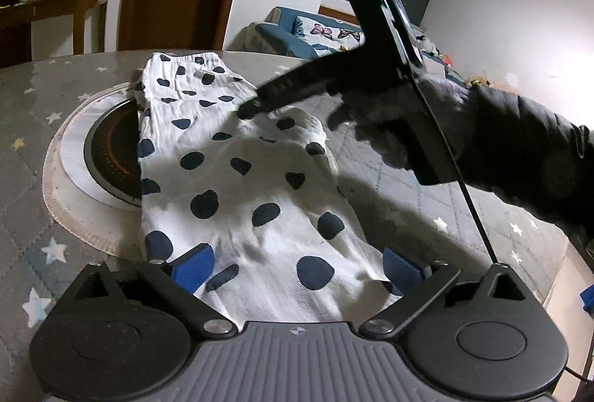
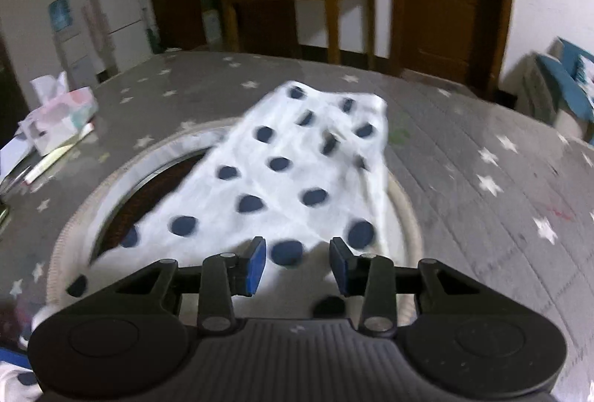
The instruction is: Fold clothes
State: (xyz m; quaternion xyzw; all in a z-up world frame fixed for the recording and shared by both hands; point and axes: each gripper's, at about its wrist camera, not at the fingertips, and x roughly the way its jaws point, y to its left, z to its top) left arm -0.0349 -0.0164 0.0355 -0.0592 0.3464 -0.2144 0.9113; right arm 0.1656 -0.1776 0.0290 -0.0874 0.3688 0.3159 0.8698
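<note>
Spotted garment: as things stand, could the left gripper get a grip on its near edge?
Probably yes. The left gripper stands open right over the near end of the spotted garment, with cloth between its blue pads and nothing on top. The right gripper is at the far part, clear of that edge.

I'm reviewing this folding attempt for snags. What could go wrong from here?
1. The spotted garment lies partly over the round cooktop set in the table; dragging it could catch on that rim.
2. Both the left gripper and the right gripper are open with nothing clamped, so the loose folded layer may slide or spring apart.
</note>
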